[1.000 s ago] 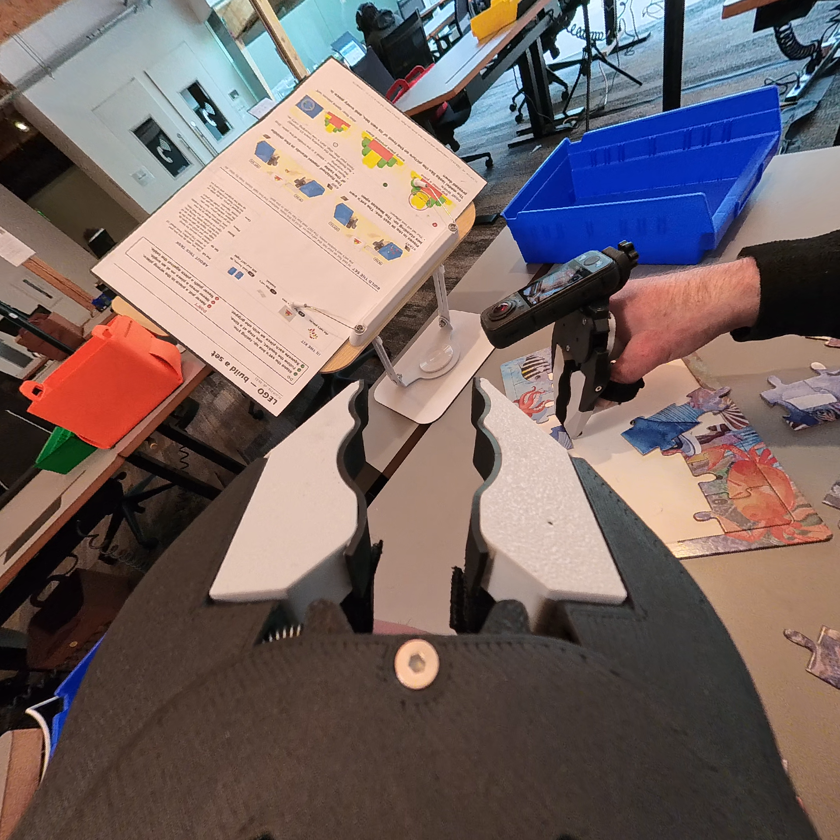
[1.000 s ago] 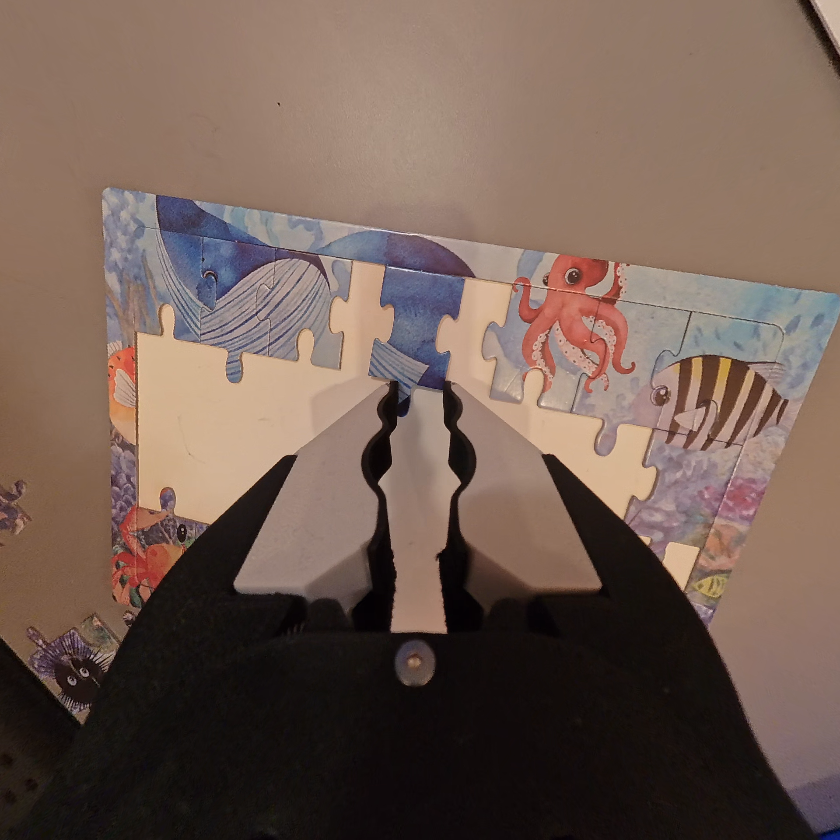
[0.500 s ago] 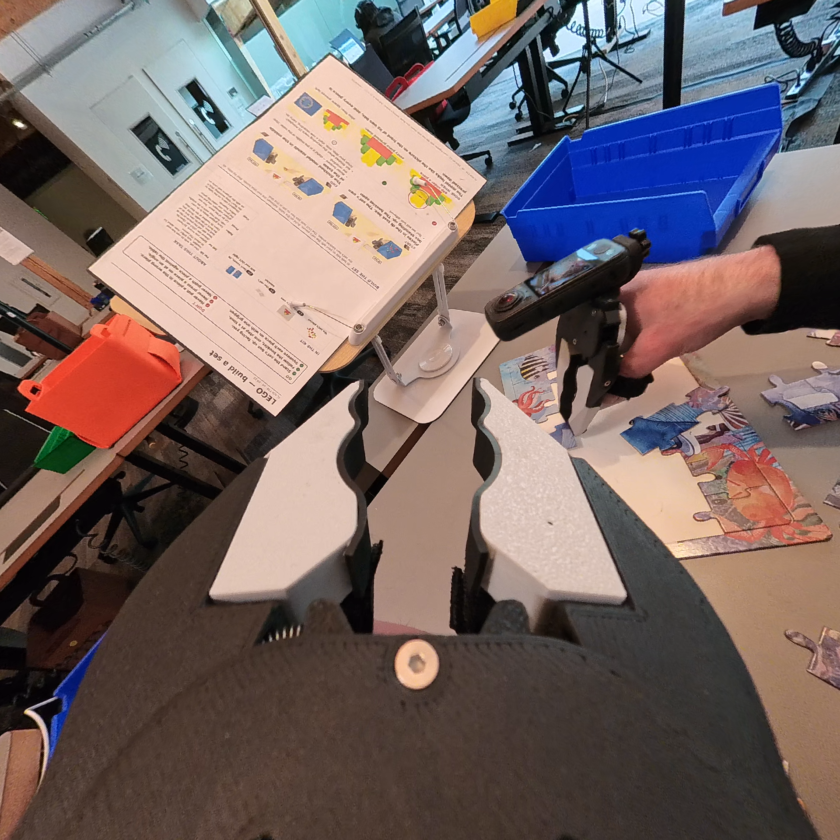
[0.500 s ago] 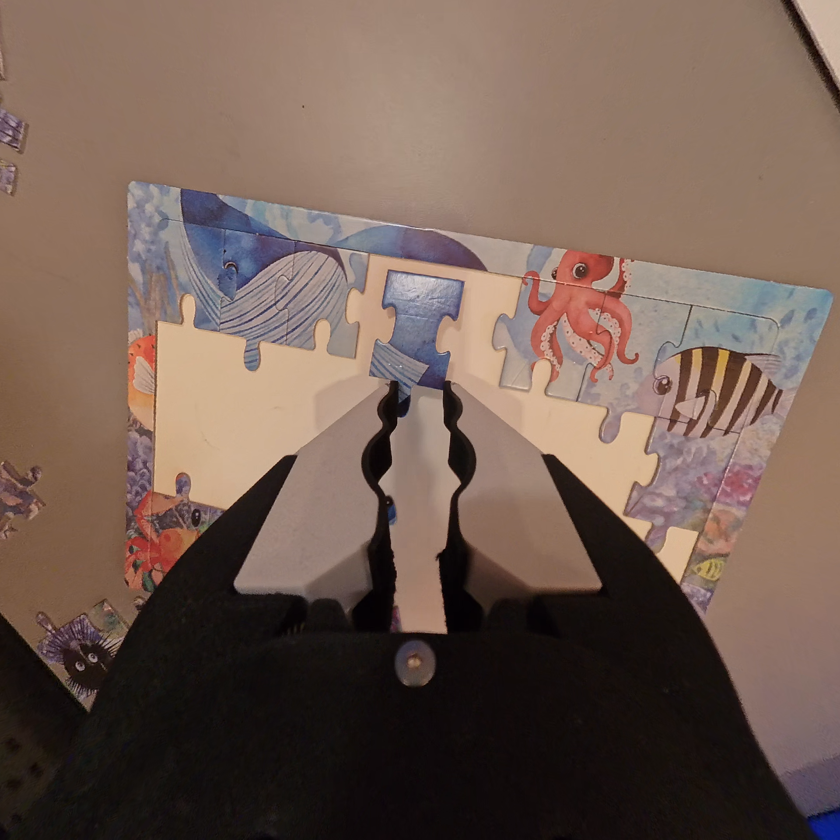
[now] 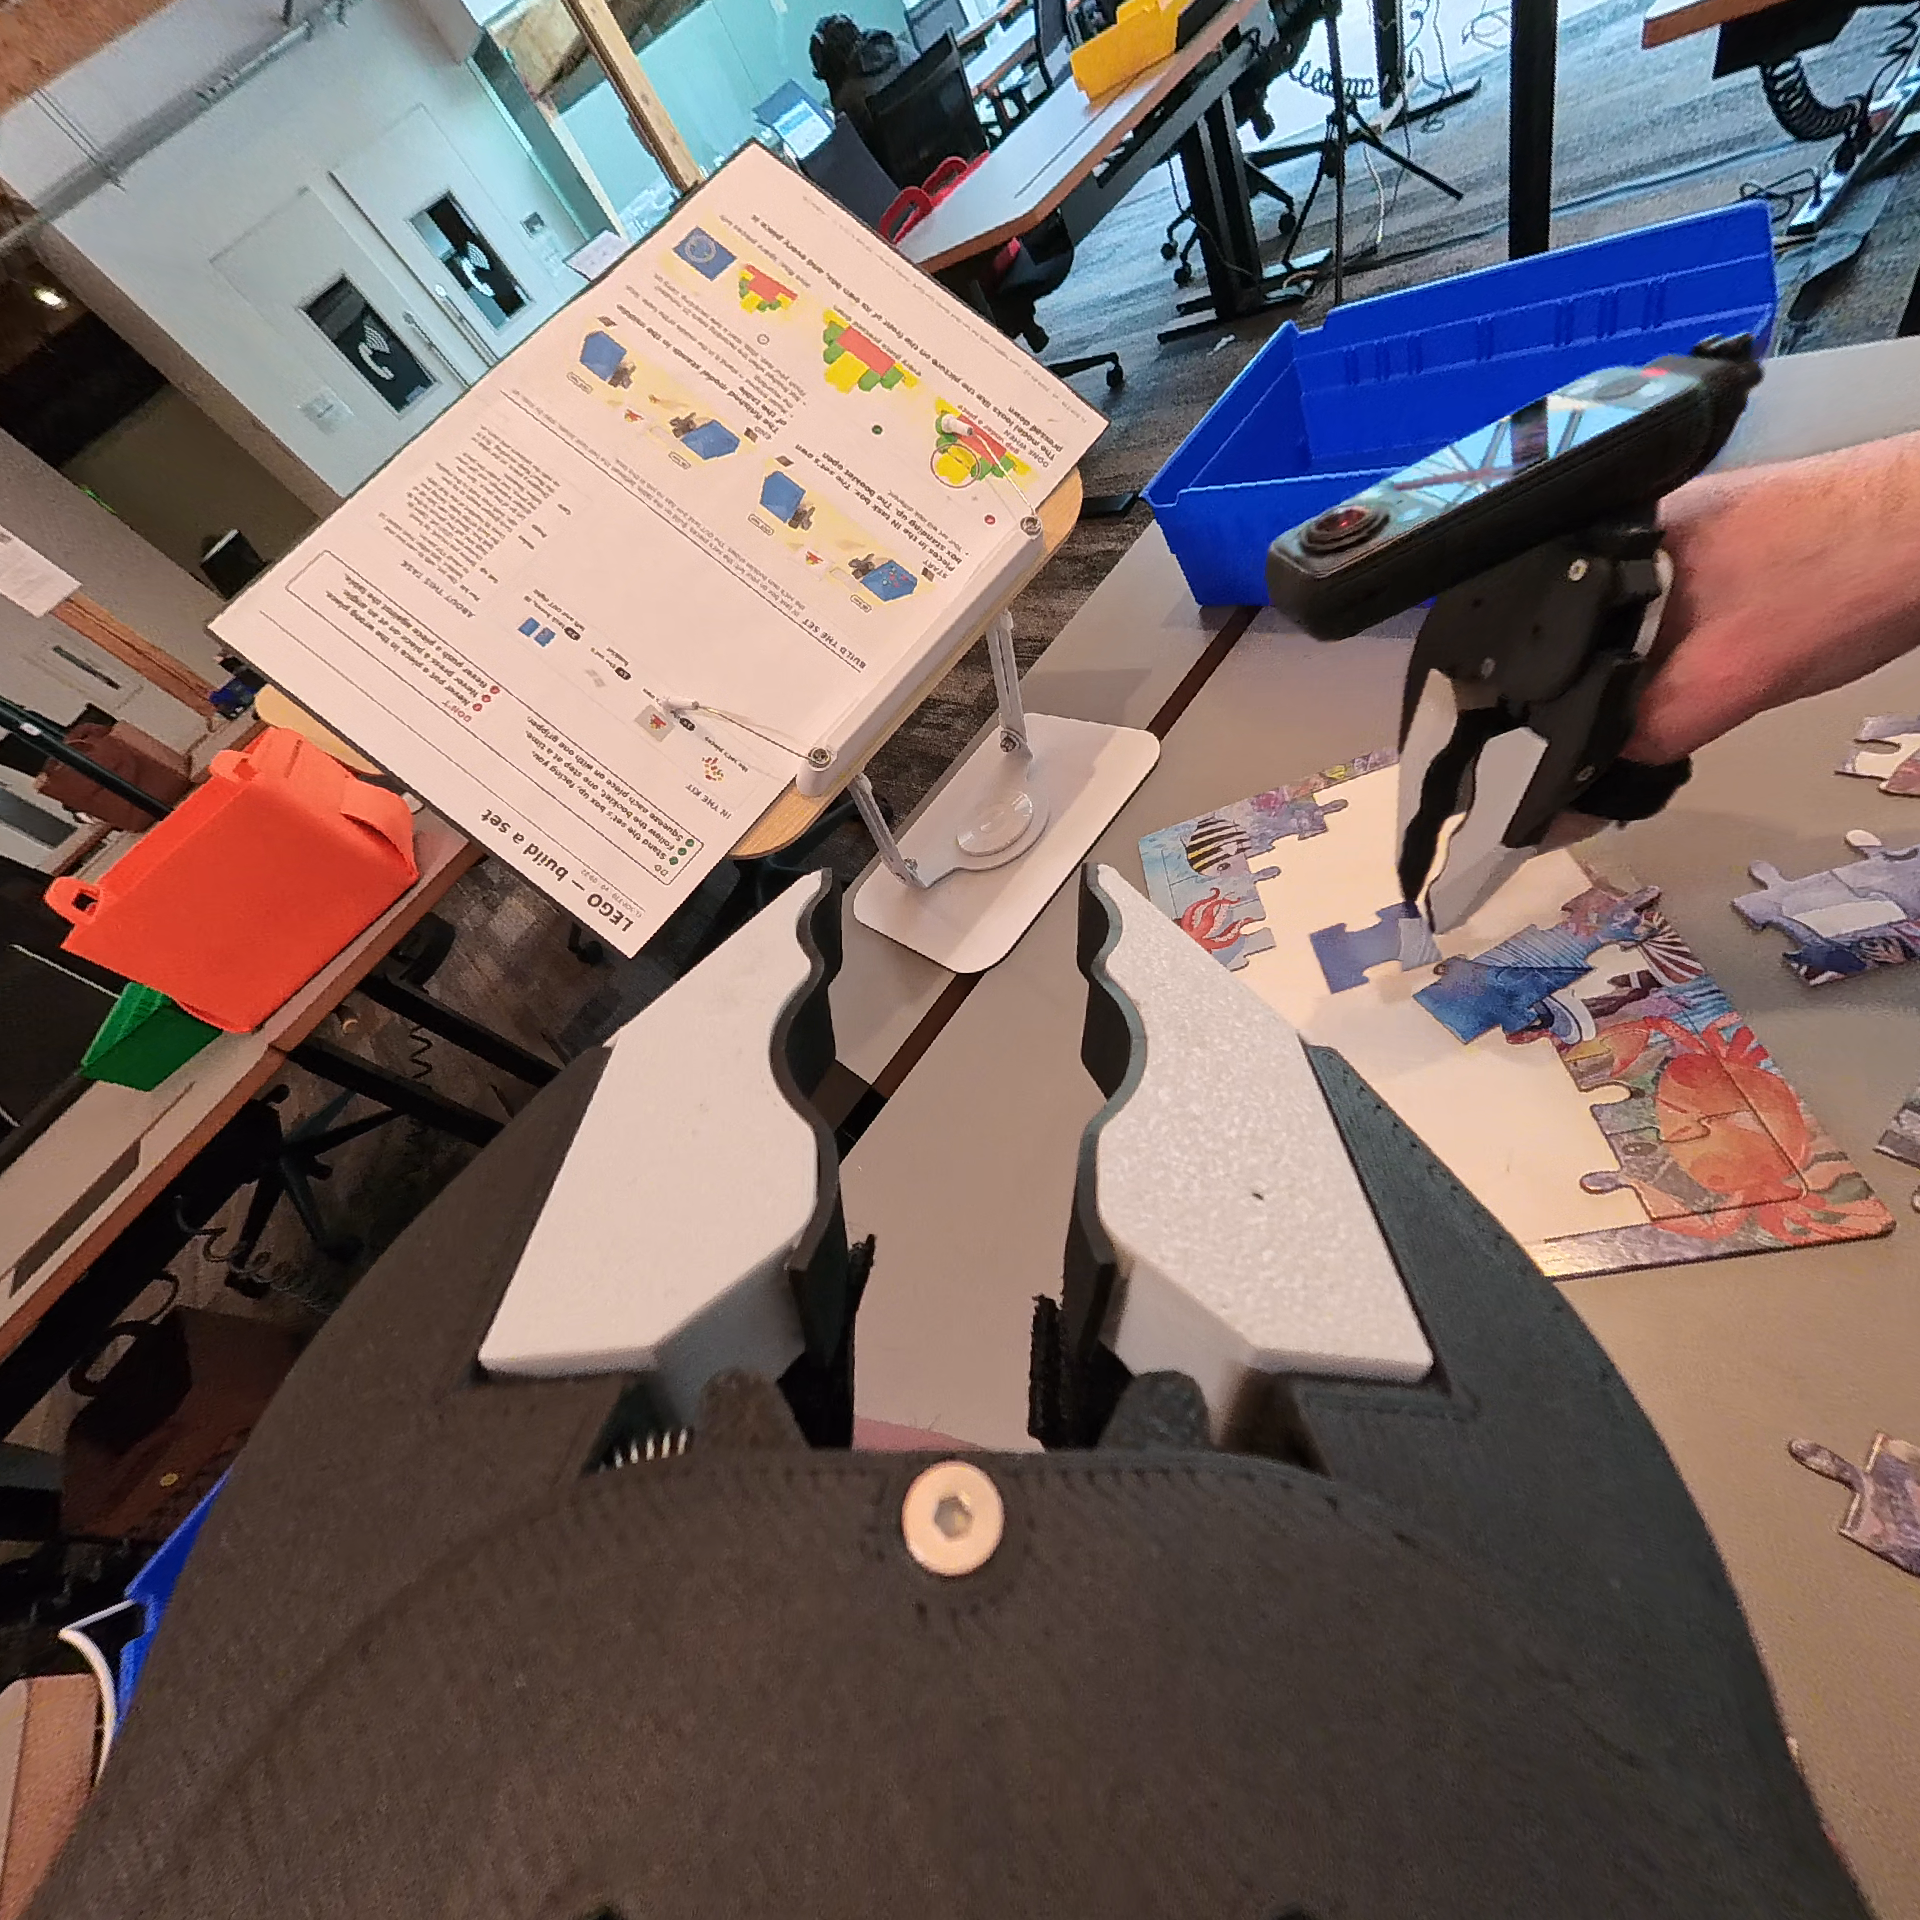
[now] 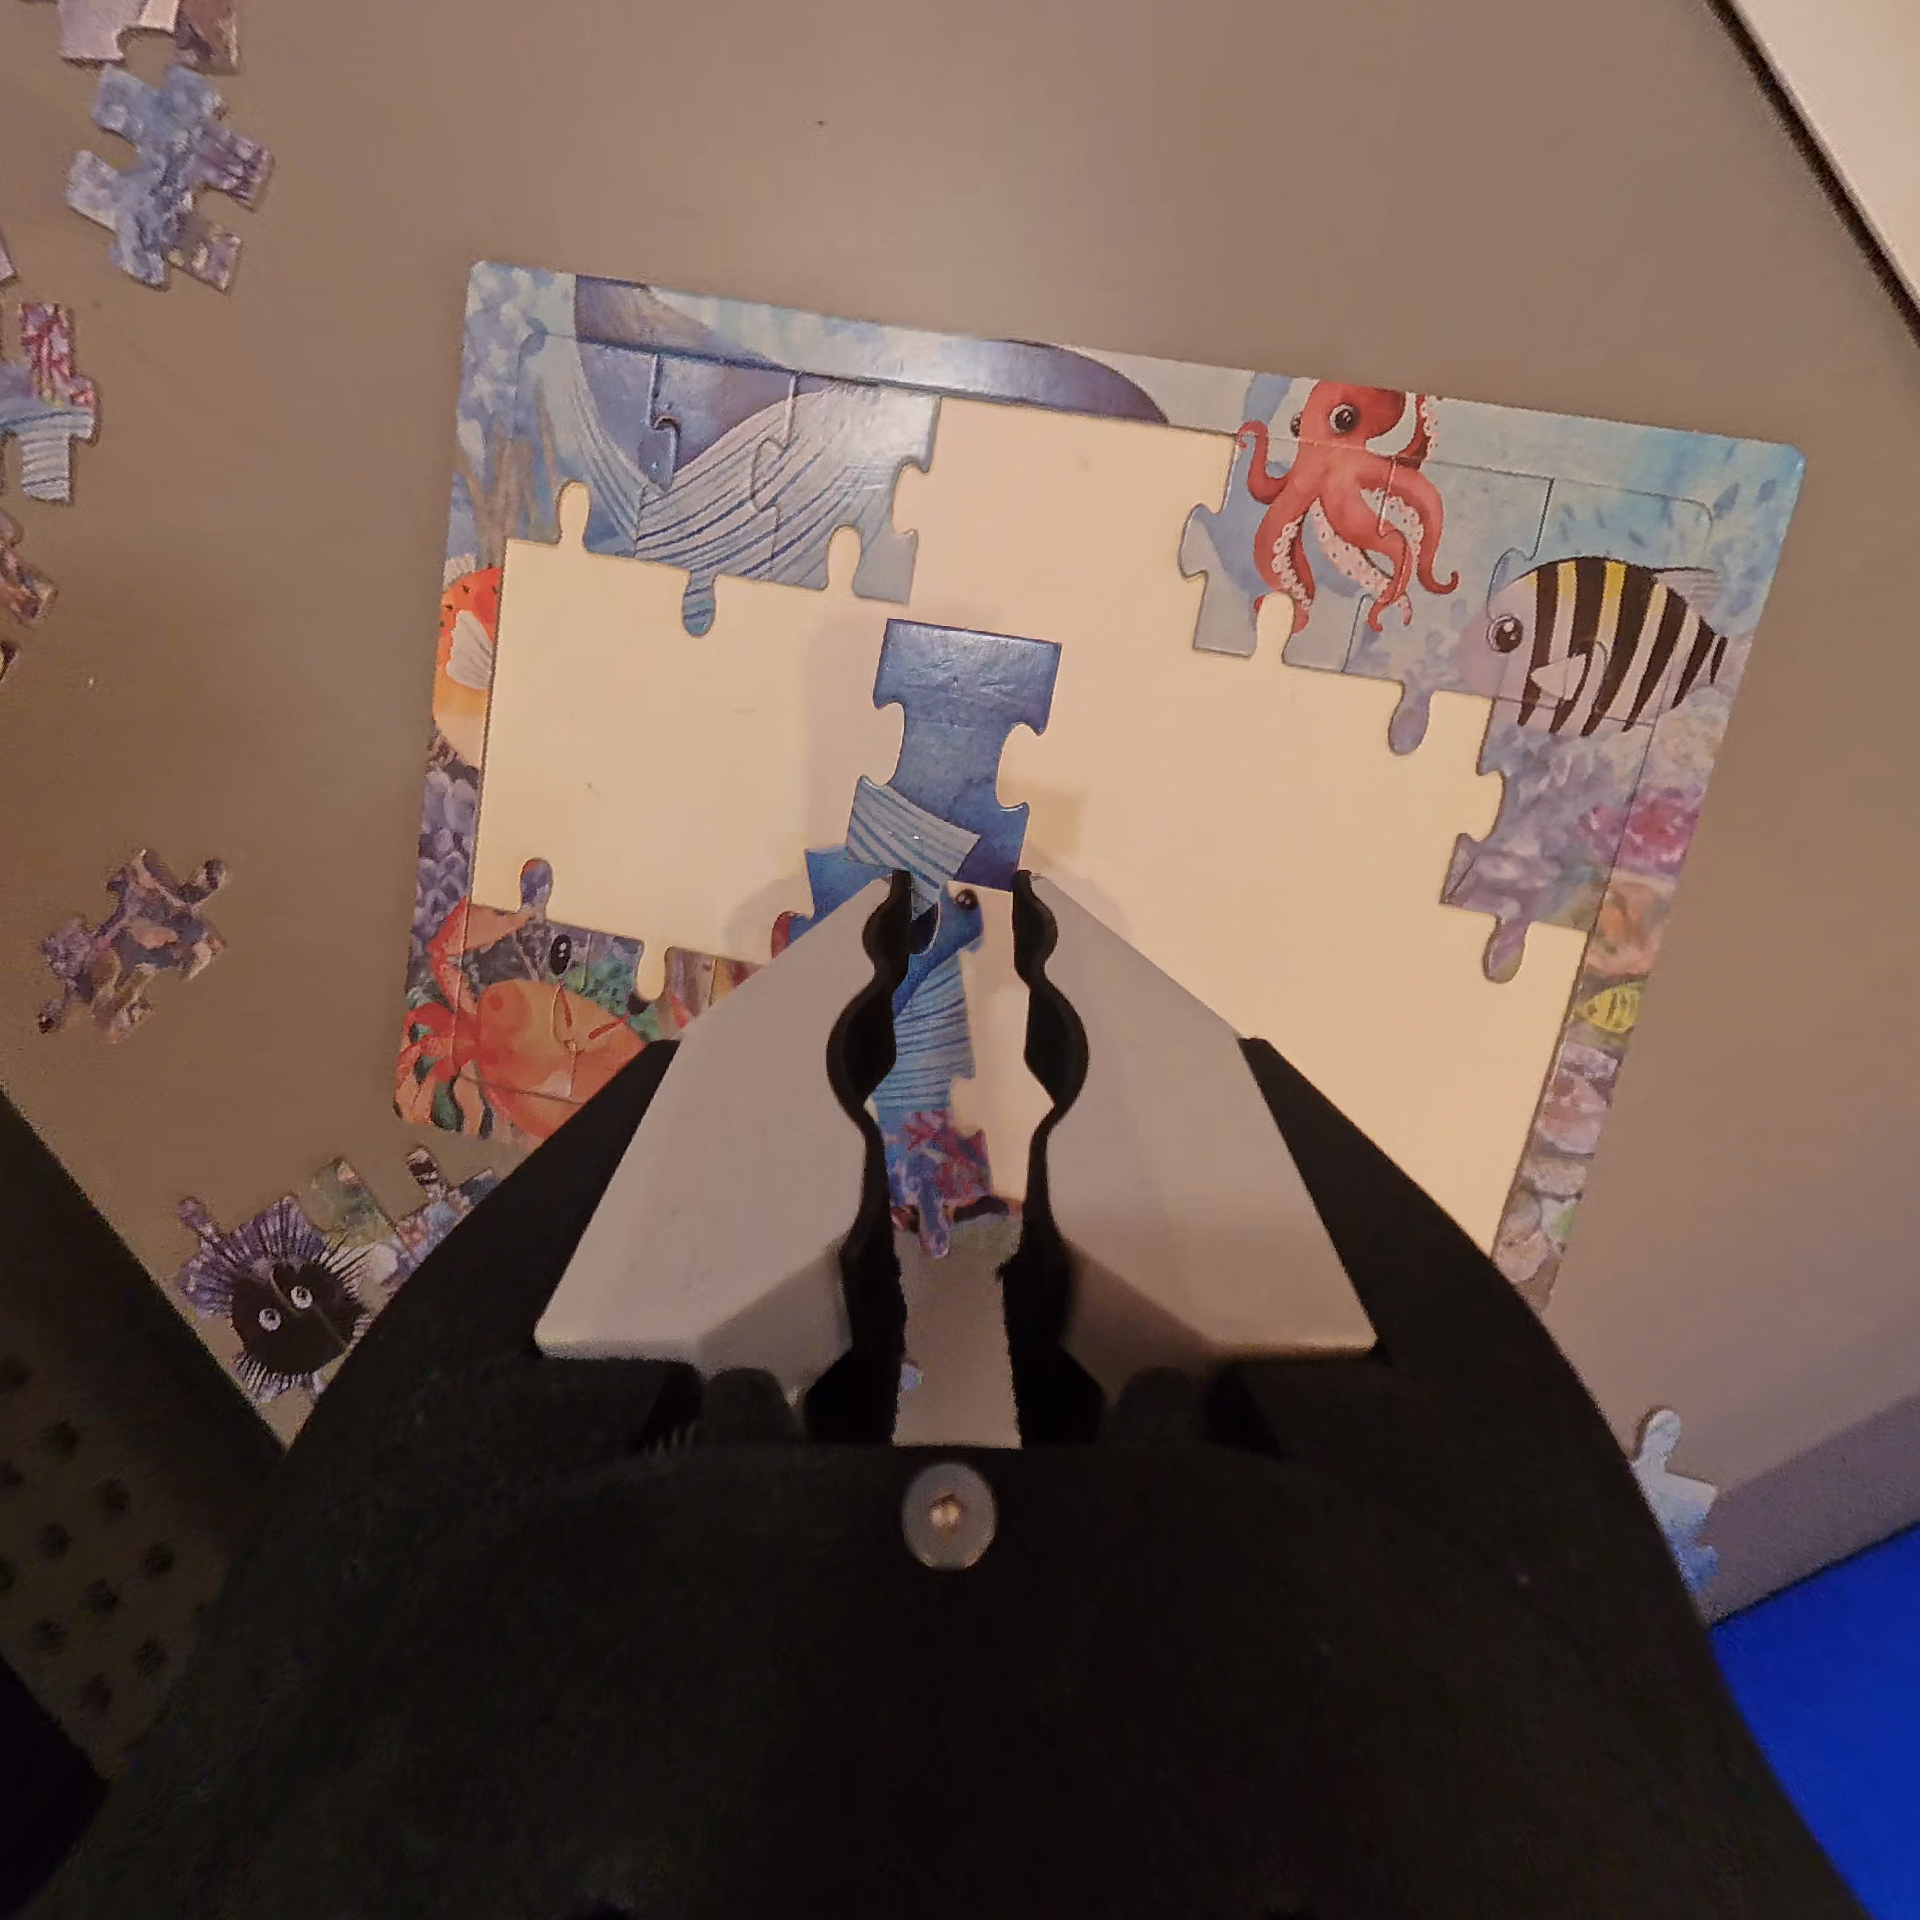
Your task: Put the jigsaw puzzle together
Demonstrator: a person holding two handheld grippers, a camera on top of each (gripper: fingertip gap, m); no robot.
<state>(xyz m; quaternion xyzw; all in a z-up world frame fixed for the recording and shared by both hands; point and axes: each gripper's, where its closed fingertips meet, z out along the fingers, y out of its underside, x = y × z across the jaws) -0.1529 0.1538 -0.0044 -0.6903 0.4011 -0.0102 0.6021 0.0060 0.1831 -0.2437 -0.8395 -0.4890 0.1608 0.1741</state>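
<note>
Jigsaw puzzle tray [image 6: 1683,1049] lies on the grey surface [image 6: 1039,156]; over its bare cream middle the right tool [image 6: 961,883] stands with jaws narrowly parted, tips at a loose blue piece [image 6: 951,758]. Left tool [image 5: 951,904], wide and empty, hovers beside the tray. Loose pieces [image 6: 166,171] lie left of the tray.

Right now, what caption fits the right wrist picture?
Right gripper open behind a blue whale piece lying loose on the puzzle tray.
</note>
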